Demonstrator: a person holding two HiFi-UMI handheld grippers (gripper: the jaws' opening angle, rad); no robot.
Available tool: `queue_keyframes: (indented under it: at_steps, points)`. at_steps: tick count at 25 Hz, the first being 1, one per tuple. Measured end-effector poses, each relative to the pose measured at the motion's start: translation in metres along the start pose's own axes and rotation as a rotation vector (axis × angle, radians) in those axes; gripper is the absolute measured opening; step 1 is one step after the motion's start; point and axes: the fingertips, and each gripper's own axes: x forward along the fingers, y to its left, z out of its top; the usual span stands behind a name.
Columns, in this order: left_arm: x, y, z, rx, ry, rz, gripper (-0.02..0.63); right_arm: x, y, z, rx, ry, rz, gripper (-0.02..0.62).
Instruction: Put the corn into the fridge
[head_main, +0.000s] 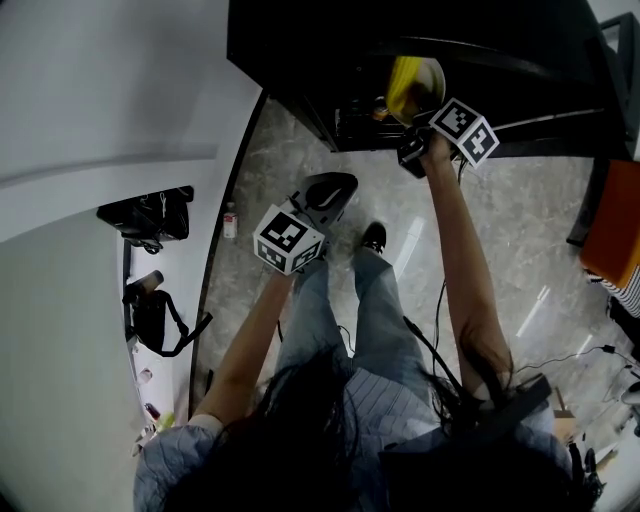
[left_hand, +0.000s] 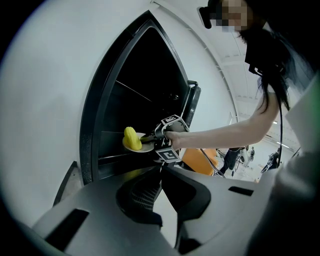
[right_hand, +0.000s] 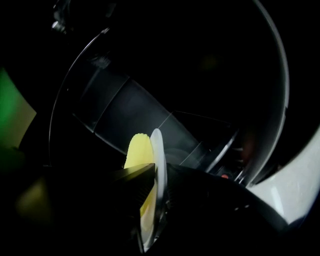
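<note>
A yellow corn cob lies on a small white plate inside the dark open fridge. My right gripper reaches in, shut on the plate's near rim. In the left gripper view the corn and plate sit level over a shelf, with the right gripper at the rim. The right gripper view shows the plate edge-on between the jaws of the right gripper, and the corn to its left. My left gripper hangs outside the fridge, open and holding nothing.
Black bags and a small bottle lie on the floor beside the white wall at left. An orange object stands at right. A cable trails along the right arm. The person's shoe is below the fridge front.
</note>
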Motion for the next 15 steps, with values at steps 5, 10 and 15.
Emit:
queue_keyframes:
  at_steps: [5,10,15]
  points:
    - [-0.002,0.000,-0.004,-0.003,0.006,0.001,0.015,0.004,0.001,0.004,-0.133,-0.011,-0.015,0.064]
    - [-0.004,0.000,-0.006,-0.003,0.011,0.003,0.015,0.006,-0.006,0.012,-0.332,-0.026,-0.105,0.107]
    - [-0.005,0.001,-0.009,-0.009,0.014,0.009,0.015,0.009,-0.004,0.015,-0.434,-0.024,-0.105,0.133]
